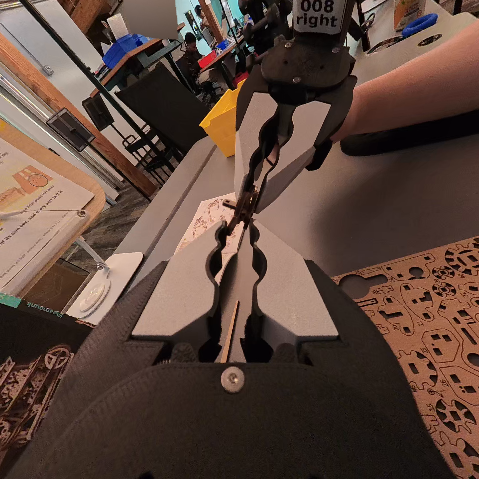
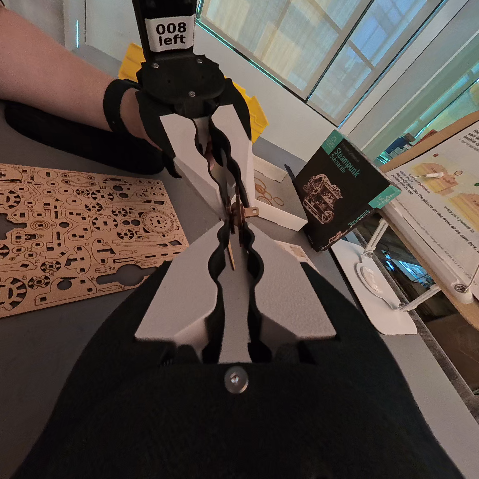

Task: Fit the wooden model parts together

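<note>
My two grippers meet tip to tip above the grey table [image 1: 363, 207]. My left gripper [image 1: 238, 226] is shut on a small dark wooden part [image 1: 232, 223] at its tips. A thin wooden strip [image 1: 230, 331] lies edge-on deep between its fingers. My right gripper [image 1: 249, 204] comes down from above, shut on a small wooden assembly [image 1: 245, 202] with a peg [image 1: 228, 203] sticking out sideways. In the right wrist view my right gripper [image 2: 234, 226] pinches the wooden assembly [image 2: 237, 215], whose tab [image 2: 251, 211] points right, against the left gripper [image 2: 233, 204]. A thin strip [image 2: 231, 255] sits between the right fingers.
A laser-cut wooden parts sheet [image 1: 427, 337] [image 2: 77, 228] lies flat on the table. The dark kit box [image 2: 342, 191], a white tray with rubber bands [image 2: 272, 202], a yellow bin [image 1: 220, 124], a drawn instruction sheet [image 1: 207, 220] and an instruction board on a stand [image 2: 440, 202] surround the grippers. A forearm [image 1: 414, 90] rests on the table. The tips of both grippers are at nearly the same place.
</note>
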Demonstrator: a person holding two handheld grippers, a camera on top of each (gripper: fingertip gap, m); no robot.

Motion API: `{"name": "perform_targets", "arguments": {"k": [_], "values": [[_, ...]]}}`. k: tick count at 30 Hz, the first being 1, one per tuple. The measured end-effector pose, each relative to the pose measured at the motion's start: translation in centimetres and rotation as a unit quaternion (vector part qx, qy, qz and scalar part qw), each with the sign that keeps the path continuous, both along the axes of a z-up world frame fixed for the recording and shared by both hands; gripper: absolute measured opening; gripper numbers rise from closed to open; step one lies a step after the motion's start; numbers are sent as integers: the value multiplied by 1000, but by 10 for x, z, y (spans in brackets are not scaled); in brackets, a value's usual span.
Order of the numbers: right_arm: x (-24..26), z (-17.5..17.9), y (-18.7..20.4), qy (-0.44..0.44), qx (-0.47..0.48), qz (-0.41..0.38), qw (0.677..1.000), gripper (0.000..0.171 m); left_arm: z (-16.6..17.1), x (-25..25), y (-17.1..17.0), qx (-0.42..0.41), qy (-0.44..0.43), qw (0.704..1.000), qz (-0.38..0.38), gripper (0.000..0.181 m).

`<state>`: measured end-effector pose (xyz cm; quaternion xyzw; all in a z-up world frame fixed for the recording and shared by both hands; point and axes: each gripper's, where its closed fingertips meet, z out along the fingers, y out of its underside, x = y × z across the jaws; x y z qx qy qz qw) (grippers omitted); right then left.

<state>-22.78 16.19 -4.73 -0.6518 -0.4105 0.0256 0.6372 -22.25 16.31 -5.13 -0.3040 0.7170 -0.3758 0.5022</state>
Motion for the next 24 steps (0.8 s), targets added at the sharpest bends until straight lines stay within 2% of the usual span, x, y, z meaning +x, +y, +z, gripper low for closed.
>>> {"name": "perform_targets", "arguments": {"k": [6, 11, 15, 24], "values": [[1, -3, 1, 17, -17, 2, 1000, 9, -3, 1, 1, -13, 11, 1000, 1, 15], [3, -6, 3, 94, -76, 20, 993, 9, -5, 3, 1, -55, 25, 998, 1, 18], [6, -2, 2, 139, -102, 31, 985, 9, -3, 4, 0, -57, 23, 998, 3, 24], [3, -2, 1, 113, -85, 28, 990, 9, 1, 3, -1, -55, 10, 998, 2, 19]]}}
